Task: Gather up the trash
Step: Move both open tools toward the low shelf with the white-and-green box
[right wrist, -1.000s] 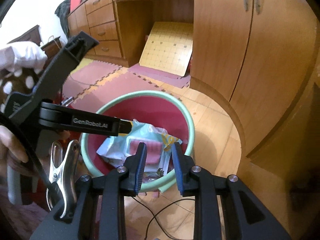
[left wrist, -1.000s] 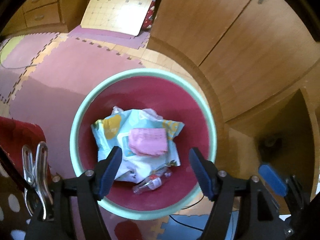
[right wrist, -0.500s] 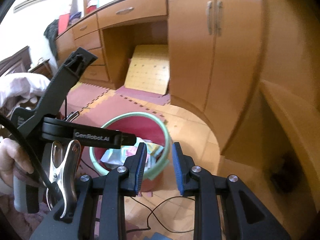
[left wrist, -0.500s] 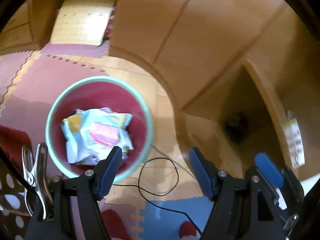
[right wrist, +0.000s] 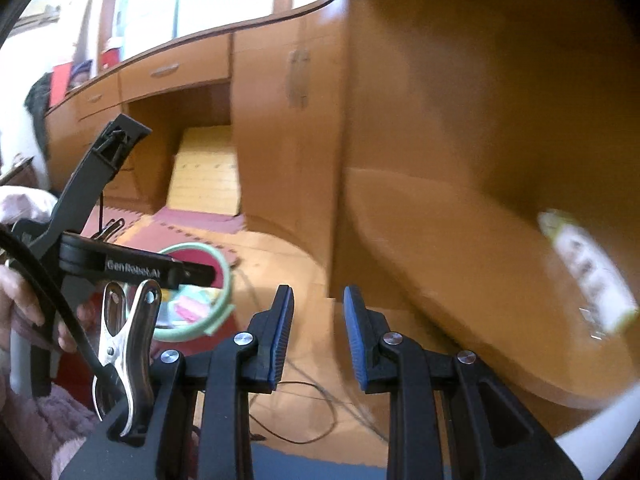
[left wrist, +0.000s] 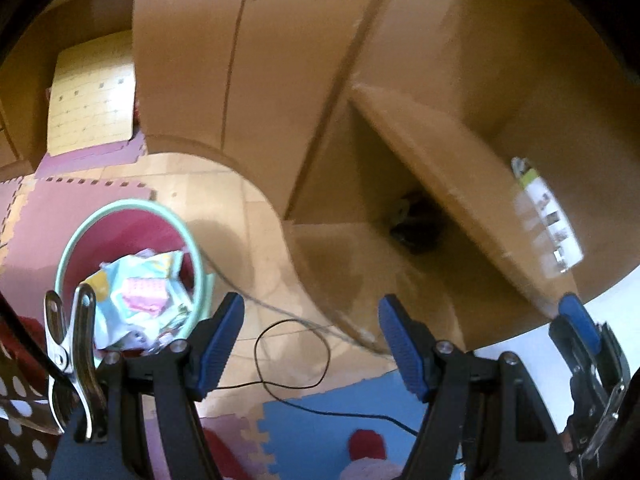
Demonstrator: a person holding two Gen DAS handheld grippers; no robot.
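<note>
Both grippers were empty: left gripper [left wrist: 310, 344] spread wide, right gripper [right wrist: 318, 330] narrowly parted. A white-and-green wrapper [left wrist: 546, 216] lay on the wooden shelf [left wrist: 440, 148], far right (blurred). It appeared light, thin, probably slippery; pinching an edge seemed best.

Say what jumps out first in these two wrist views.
The red bin with a mint-green rim, low left on the floor, holds crumpled wrappers. Wooden cabinets fill the background, and a blurred white-and-green bottle lies on the shelf at right. Both the left gripper and the right gripper are empty, the left one wider apart, with a thin black cord looped on the floor below.
</note>
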